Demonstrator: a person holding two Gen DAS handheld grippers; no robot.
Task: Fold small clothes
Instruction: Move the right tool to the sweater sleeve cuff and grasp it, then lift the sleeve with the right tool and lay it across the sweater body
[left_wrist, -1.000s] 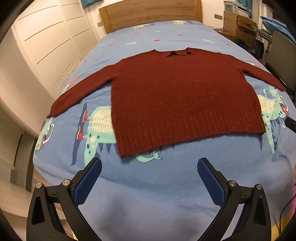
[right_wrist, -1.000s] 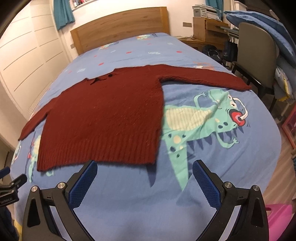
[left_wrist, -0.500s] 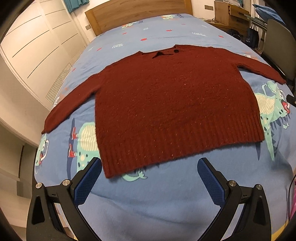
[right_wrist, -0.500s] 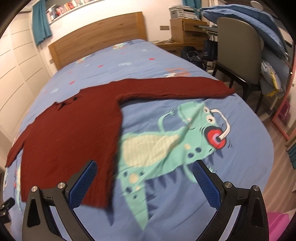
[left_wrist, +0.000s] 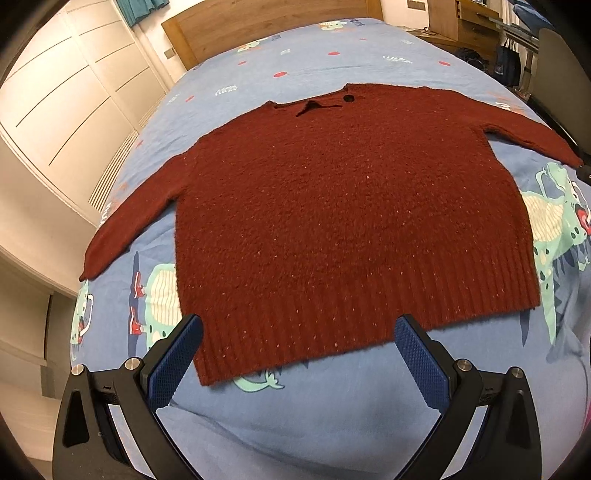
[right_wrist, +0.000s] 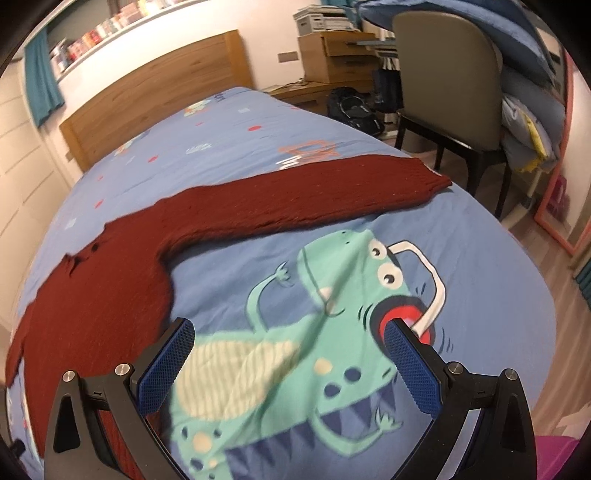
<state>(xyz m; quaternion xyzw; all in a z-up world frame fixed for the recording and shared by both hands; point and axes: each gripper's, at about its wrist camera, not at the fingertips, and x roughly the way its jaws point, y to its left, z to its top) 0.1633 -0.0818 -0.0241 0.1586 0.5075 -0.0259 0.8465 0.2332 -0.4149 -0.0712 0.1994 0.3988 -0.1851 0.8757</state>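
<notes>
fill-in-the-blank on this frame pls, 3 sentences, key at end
1. The sweater lies flat on the ____.
2. The jaws of the left gripper and the right gripper stand ____.
3. The dinosaur printed on the cover is mostly ____ in colour.

Missing words: bed; open; green

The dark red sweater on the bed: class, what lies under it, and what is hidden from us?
The sweater lies flat on the blue dinosaur-print bedcover. Parts of green dinosaurs show past its left side, right side and hem. The print beneath the sweater is covered and cannot be seen.
</notes>
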